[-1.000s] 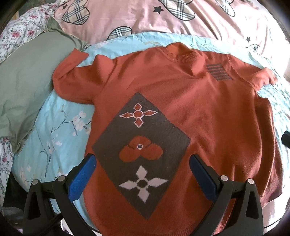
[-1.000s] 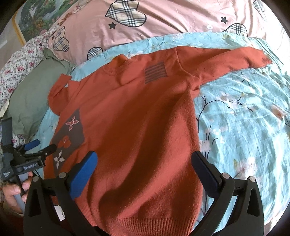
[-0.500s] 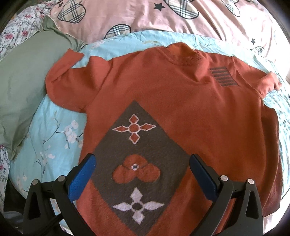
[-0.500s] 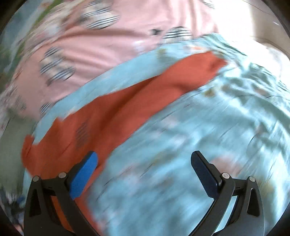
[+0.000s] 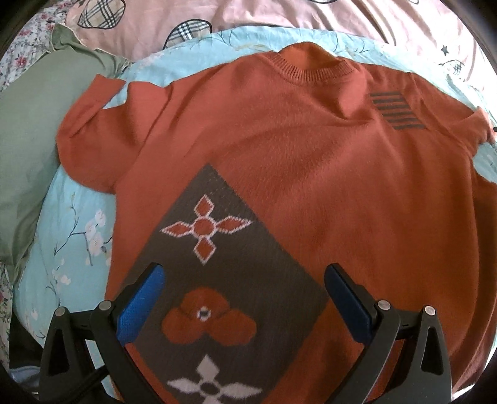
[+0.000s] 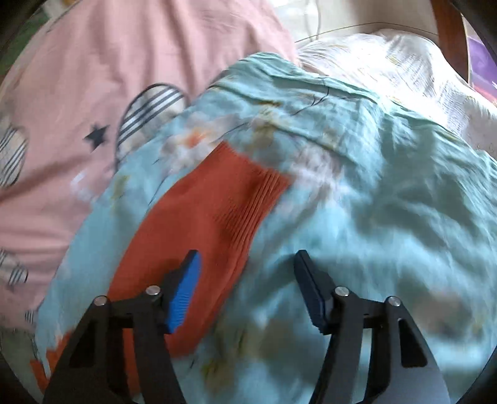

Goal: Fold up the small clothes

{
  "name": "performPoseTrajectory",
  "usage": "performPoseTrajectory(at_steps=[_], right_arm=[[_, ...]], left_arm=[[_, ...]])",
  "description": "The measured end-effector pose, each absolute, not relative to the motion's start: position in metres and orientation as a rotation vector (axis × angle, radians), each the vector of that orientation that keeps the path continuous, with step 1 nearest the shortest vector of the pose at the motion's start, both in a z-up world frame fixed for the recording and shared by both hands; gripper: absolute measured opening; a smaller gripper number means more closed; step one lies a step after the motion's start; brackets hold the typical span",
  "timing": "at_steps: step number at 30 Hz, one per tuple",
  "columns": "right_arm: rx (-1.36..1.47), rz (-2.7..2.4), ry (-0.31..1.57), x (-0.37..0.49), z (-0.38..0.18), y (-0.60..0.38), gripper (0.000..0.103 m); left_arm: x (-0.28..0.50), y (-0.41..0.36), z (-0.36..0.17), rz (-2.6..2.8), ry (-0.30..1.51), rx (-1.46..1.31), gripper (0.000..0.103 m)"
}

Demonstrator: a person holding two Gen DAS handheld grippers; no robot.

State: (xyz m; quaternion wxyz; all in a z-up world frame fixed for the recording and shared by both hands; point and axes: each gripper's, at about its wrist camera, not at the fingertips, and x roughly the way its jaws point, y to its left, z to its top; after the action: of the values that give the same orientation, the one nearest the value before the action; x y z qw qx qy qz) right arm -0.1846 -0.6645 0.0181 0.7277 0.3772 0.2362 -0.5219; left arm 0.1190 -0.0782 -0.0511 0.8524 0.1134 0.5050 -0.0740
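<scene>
My right gripper [image 6: 247, 290] has swung from the sweater [image 5: 310, 174] body to its sleeve cuff [image 6: 236, 199], jaws seemingly narrower, though blurred. My left gripper [image 5: 243, 298] moved closer.

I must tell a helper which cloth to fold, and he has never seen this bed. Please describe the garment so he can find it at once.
Look at the light blue flowered bedspread, below the pink quilt. The orange sweater lies spread flat on it, beside a plain green pillow. It is the only knitted piece, with a dark diamond panel of flower shapes on its front.
</scene>
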Motion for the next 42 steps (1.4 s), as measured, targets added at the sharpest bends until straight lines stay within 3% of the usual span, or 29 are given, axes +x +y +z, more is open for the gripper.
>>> performPoseTrajectory(at_steps=[2, 4, 6, 14, 19, 31, 39, 41, 42], right_arm=[[0.841, -1.172, 0.502, -0.184, 0.015, -0.681, 0.062], [0.835, -1.188, 0.500, -0.181, 0.012, -0.693, 0.049], [0.791, -1.174, 0.535, -0.171, 0.015, -0.696, 0.008], [0.653, -0.872, 0.521, -0.104, 0.069, -0.609, 0.008], [0.668, -0.595, 0.536, -0.032, 0.071, -0.524, 0.008], [0.787, -0.012, 0.765, 0.180, -0.005, -0.306, 0.008], [0.830, 0.097, 0.908, 0.243, -0.063, -0.234, 0.008], [0.836, 0.119, 0.932, 0.249, -0.071, -0.227, 0.014], [0.835, 0.112, 0.950, 0.254, -0.074, -0.224, 0.024]], left_arm=[[0.123, -0.081, -0.054, -0.151, 1.073, 0.246, 0.103], [0.127, -0.083, -0.055, -0.154, 1.079, 0.247, 0.103], [0.129, -0.084, -0.057, -0.162, 1.084, 0.243, 0.103], [0.127, -0.084, -0.055, -0.198, 1.069, 0.214, 0.103], [0.120, -0.075, -0.045, -0.223, 1.046, 0.178, 0.103], [0.117, -0.019, -0.027, -0.270, 1.021, 0.012, 0.103], [0.134, 0.006, -0.029, -0.278, 1.006, -0.035, 0.103], [0.142, 0.009, -0.032, -0.286, 1.005, -0.047, 0.103], [0.147, 0.009, -0.034, -0.288, 1.005, -0.054, 0.103]])
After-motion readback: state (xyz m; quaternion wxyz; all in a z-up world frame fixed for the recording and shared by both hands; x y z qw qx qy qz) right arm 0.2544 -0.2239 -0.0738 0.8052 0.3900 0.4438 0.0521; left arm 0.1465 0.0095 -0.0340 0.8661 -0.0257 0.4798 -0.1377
